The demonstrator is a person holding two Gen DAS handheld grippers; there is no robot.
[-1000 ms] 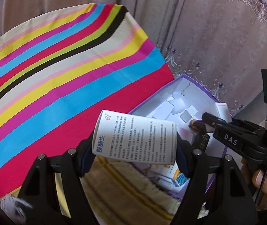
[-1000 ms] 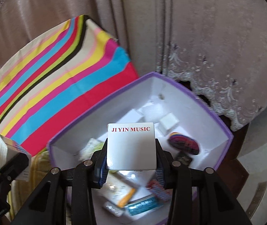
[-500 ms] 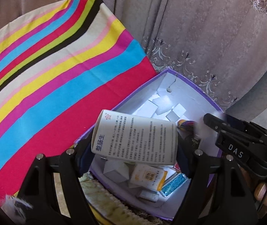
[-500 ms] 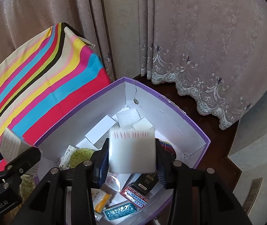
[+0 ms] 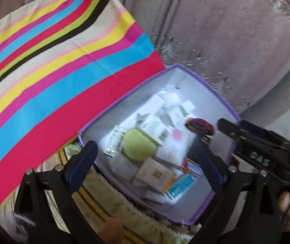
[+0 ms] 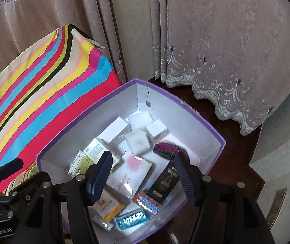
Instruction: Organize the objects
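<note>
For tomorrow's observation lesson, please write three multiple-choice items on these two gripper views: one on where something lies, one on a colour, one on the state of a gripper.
1. Where does the black box with gold print lie?
A. on the striped cloth
B. inside the open box
C. on the floor by the curtain

2. What colour is the open box's rim?
A. purple
B. green
C. orange

3. What is between the right gripper's pads?
A. a white carton
B. a cloth
C. nothing

Answers:
1 B: the black box lies among the cartons in the open box.
2 A: its edge is purple.
3 C: the right gripper is opening, holding nothing.
</note>
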